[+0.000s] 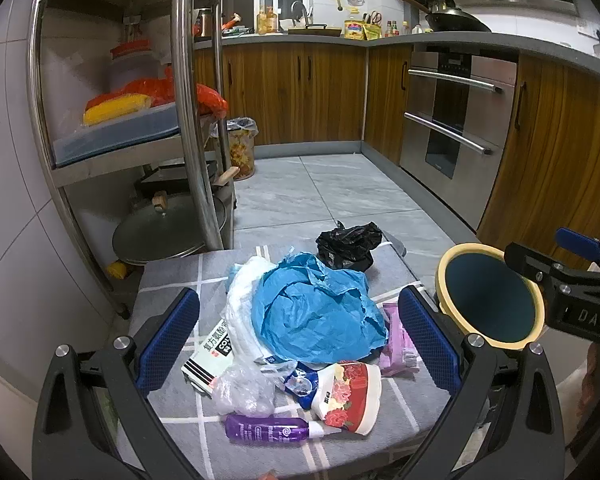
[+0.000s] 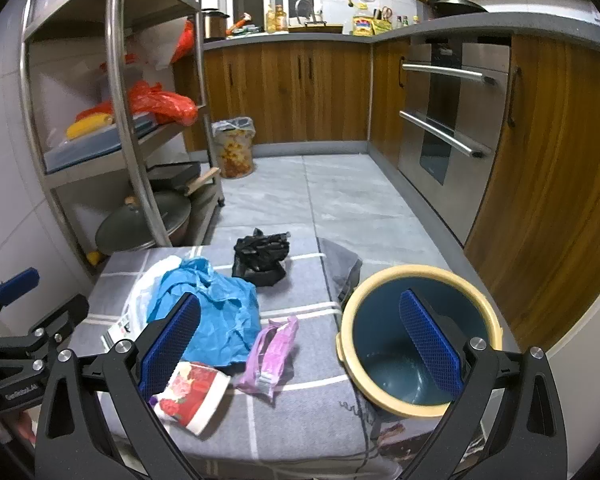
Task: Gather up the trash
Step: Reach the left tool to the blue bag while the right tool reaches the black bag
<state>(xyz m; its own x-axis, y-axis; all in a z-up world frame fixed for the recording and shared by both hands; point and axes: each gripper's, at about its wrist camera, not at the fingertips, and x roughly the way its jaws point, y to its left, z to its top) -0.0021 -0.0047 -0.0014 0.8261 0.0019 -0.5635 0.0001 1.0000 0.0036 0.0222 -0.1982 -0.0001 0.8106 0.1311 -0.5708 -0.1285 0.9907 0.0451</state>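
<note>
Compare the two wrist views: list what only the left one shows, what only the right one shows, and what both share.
Only the left wrist view shows the purple bottle, the clear plastic wrap and the printed top of the white medicine box.

Only the right wrist view shows the bin's bare blue floor.

Both show the blue crumpled bag, black bag, floral paper cup, purple wrapper, yellow-rimmed bin and both grippers, open: left, right.
</note>
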